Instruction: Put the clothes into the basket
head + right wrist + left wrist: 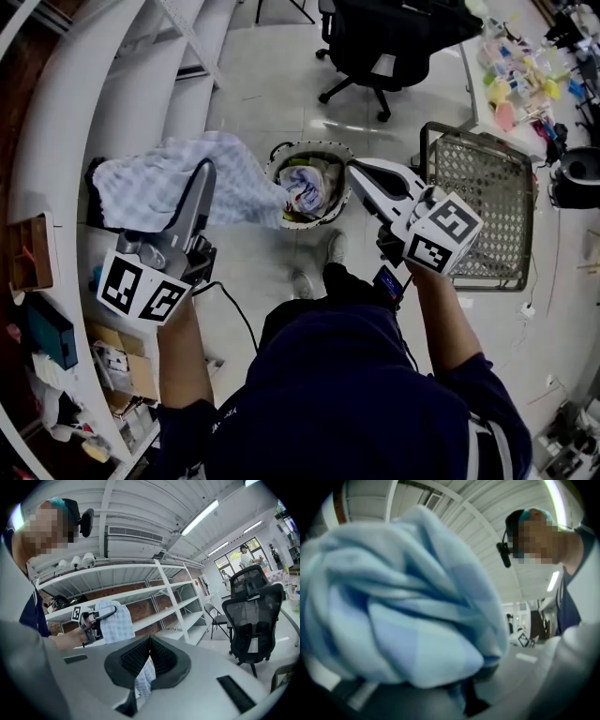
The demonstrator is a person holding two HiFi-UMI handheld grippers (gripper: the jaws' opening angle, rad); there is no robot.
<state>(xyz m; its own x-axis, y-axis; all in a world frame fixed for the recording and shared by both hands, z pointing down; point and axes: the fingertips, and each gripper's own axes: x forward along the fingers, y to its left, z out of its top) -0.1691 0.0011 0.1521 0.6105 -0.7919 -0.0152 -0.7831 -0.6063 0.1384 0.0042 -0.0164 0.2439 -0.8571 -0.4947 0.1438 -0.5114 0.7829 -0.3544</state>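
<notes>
The left claw point(205, 174) is closed on a large light blue checked cloth point(150, 187), which hangs bunched in front of its camera and covers the jaws. One end of this cloth reaches over the left rim of the round white-rimmed basket point(309, 143) on the floor, in which other clothes lie. The right claw point(149, 644) is at the basket's right rim, with its pads pressed together on a checked strip point(144, 676). A grey metal mesh crate point(478, 178) stands just beside it, a black office chair point(375, 37) stands beyond, and a white shelf rack point(103, 84) runs along the left.
</notes>
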